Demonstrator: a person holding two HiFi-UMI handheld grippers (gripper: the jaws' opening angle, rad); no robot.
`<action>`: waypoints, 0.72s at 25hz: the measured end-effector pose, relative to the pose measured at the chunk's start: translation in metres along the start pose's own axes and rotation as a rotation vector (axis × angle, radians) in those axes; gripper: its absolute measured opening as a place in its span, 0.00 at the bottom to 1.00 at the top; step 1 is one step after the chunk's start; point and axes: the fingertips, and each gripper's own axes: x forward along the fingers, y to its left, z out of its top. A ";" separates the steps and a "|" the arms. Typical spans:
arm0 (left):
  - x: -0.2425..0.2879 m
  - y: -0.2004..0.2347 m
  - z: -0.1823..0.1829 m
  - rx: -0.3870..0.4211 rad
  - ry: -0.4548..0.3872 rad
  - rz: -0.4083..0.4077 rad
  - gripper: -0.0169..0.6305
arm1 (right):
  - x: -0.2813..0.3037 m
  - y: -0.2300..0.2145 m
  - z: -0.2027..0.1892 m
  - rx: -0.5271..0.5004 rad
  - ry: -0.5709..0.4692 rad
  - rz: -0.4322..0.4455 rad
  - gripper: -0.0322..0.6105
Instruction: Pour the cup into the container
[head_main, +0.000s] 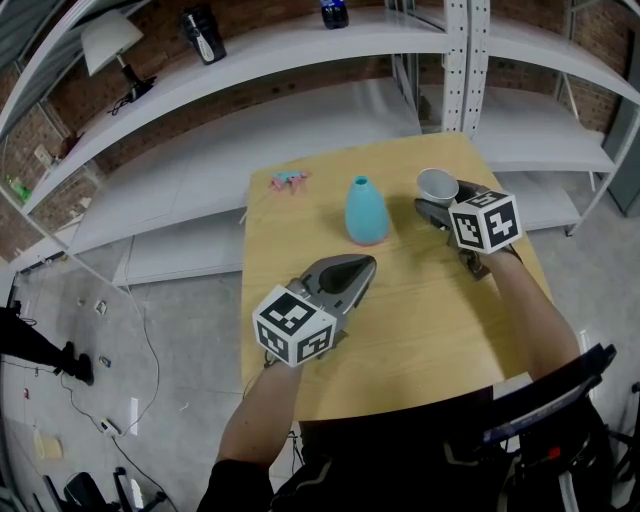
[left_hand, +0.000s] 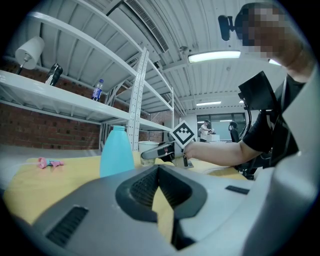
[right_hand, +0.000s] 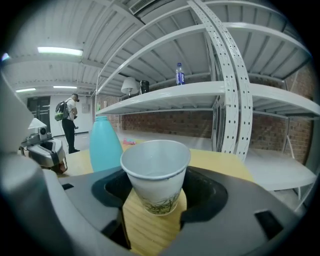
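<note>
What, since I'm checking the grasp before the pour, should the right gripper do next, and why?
Probably close the right gripper on the cup. The cup stands upright on the table between its fingers, with a little space showing at each side, so it seems not yet gripped. The container stands to its left.

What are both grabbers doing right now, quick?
Left gripper: fingers closed, holding nothing.
Right gripper: fingers open around the paper cup, apparently not squeezing it yet.
</note>
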 end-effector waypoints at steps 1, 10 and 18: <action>0.000 -0.001 0.000 0.002 0.000 -0.003 0.03 | -0.002 0.003 0.005 -0.021 0.000 0.002 0.53; -0.002 -0.007 0.000 0.007 0.001 -0.031 0.03 | -0.013 0.034 0.051 -0.236 0.013 0.021 0.53; -0.007 -0.014 0.000 0.014 0.001 -0.066 0.03 | -0.011 0.059 0.083 -0.419 0.034 0.033 0.53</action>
